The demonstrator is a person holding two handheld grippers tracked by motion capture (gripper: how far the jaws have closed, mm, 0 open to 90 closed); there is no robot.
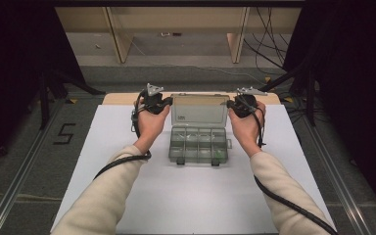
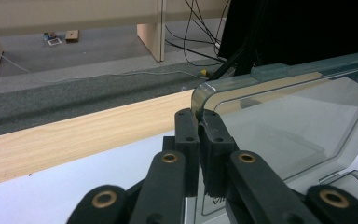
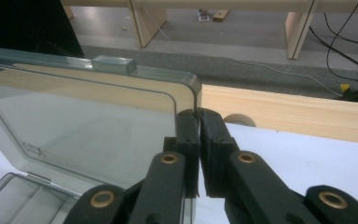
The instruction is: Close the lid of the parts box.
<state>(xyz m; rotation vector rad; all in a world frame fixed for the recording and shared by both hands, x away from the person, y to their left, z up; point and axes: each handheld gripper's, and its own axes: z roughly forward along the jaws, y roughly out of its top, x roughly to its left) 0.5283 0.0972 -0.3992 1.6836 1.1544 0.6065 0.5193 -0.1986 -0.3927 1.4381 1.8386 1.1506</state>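
One clear plastic compartment box is sitting on one white table, its one transparent hinged lid standing open. Two black two-jaw grippers, left gripper and right gripper, are pinching that lid.

Glossy clear plastic lid, matt wooden table edge

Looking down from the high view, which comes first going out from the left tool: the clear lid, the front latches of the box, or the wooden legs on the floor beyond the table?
1. Clear lid: pinched at its edge by the left tool.
2. Front latches: on the box's near side, toward the person.
3. Wooden legs: far back on the floor.
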